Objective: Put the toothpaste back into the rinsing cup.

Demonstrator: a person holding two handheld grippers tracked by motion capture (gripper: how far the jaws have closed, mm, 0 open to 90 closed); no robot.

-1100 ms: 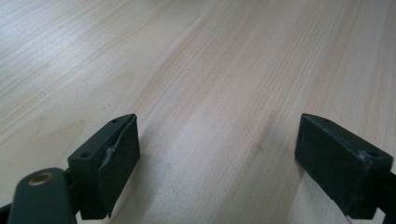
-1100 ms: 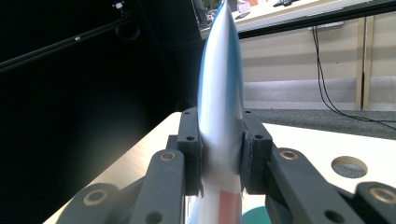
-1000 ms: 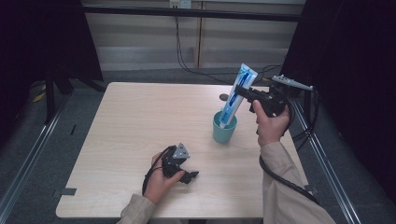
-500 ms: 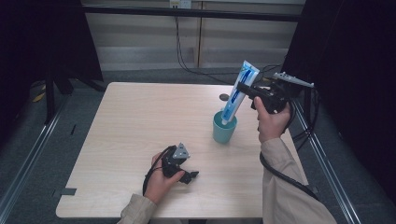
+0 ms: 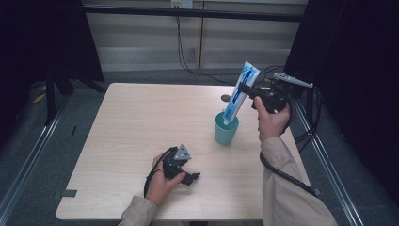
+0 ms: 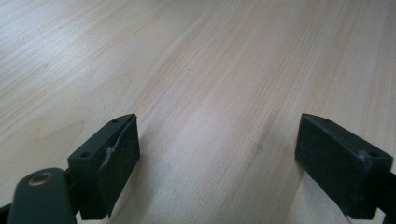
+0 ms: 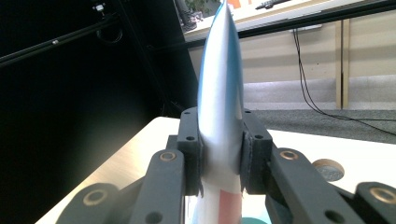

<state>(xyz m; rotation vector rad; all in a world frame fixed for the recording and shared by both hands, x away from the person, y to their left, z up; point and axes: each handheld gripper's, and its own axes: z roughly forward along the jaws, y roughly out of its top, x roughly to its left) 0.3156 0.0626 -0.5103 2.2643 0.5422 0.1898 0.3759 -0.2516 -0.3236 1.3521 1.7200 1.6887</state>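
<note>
A blue and white toothpaste tube (image 5: pixel 239 93) stands tilted with its cap end down in a teal cup (image 5: pixel 226 129) on the right half of the wooden table (image 5: pixel 141 122). My right gripper (image 5: pixel 245 88) is shut on the tube's upper part, held level above the cup. In the right gripper view both pads press the tube (image 7: pixel 220 107) from either side. My left gripper (image 5: pixel 194 178) rests on the table near the front edge, jaws open with bare wood between its pads (image 6: pixel 119 156).
A small round grommet (image 5: pixel 226 98) sits in the table behind the cup. Metal rails (image 5: pixel 28 155) run along both sides of the table. Cables (image 5: pixel 188 52) hang at the back wall. The left and middle of the table offer free room.
The right gripper and the tube have shifted slightly; the tube's cap end stays in the cup. The left hand has not moved.
</note>
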